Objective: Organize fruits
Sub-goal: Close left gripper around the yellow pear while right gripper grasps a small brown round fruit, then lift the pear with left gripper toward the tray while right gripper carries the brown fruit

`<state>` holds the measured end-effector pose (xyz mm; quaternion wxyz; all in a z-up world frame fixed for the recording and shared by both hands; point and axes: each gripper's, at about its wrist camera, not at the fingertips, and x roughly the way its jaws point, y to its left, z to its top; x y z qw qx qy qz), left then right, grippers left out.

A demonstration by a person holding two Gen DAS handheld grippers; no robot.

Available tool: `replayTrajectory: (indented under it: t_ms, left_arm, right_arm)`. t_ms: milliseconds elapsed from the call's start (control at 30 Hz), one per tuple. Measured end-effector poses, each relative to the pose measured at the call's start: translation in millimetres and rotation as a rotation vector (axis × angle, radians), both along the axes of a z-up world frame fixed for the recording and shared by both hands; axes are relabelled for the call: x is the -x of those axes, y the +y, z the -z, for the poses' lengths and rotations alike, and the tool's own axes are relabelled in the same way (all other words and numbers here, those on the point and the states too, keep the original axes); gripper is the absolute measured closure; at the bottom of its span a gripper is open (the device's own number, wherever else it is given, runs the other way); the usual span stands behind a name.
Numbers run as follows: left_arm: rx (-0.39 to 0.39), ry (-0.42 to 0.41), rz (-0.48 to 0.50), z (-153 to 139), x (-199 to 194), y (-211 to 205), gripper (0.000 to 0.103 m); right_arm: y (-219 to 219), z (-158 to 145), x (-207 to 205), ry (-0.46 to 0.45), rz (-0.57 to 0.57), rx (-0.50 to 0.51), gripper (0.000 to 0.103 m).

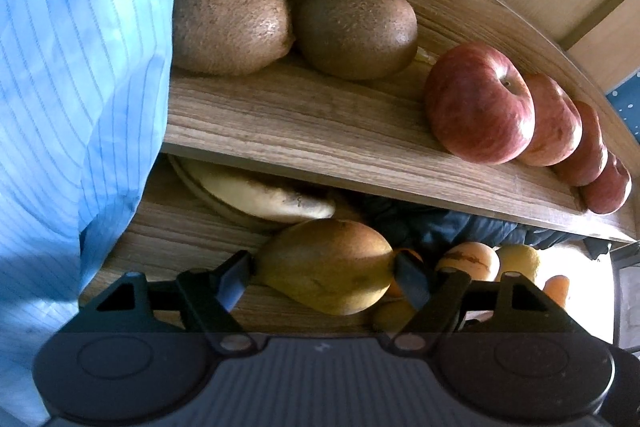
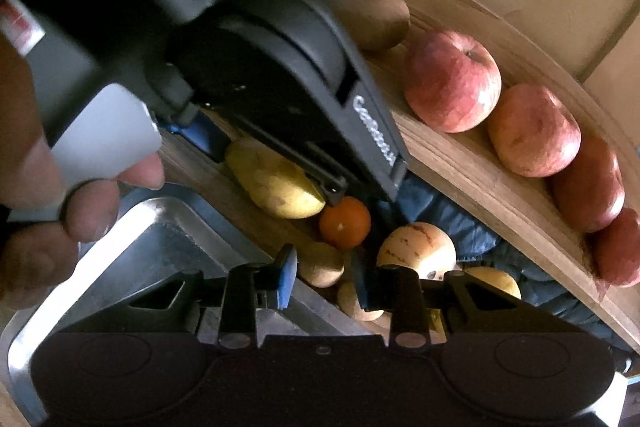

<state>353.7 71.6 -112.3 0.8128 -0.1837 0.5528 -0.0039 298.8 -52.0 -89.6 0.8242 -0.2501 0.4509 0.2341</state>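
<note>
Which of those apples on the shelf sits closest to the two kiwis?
The end apple of the row, showing its stem dimple, beside the darker kiwi; the other apples line up behind it.

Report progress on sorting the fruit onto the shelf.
Done: red apples lined along the upper shelf, two kiwis beside them. In hand: the left gripper is shut on a pear. Left: an orange and other loose fruit lie below; the right gripper is open, holding nothing.
</note>
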Motion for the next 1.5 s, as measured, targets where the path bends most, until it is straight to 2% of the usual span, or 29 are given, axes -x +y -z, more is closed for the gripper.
replayTrajectory:
  t_ms: [233,433,567,767,1067,1500]
  left_arm:
    - [0.001,-0.003,-0.003,0.3,3.4,0.0,0.022]
    - [0.014,0.014,-0.001,3.2,-0.1,1.5,0.022]
    - [0.006,0.007,-0.002,4.1,-1.8,0.7,0.023]
    - [0.001,0.002,-0.003,3.9,2.6,-1.3,0.023]
    - [0.002,-0.015,-0.014,0.0,16.5,3.6,0.023]
    - [0.000,-0.057,-0.003,-13.2,40.0,-3.1,0.023]
  right_arm:
    - [5.4,-0.8,-13.2,0.021,-0.016,0.013,0.071]
    - [10.7,7.5,-26.6,0.104,-0.039,0.040,0.075]
    - [7.7,9.1,-27.3,0.094,-0.032,0.021,0.075]
    - [-8.8,9.2,-20.5,0.079,0.004,-0.062,0.075]
    - [-31.0,-1.9,-10.4,0.013,0.017,-0.154,0.075]
    - [-50.3,-20.2,34.4,0.000,0.020,-0.201,0.075]
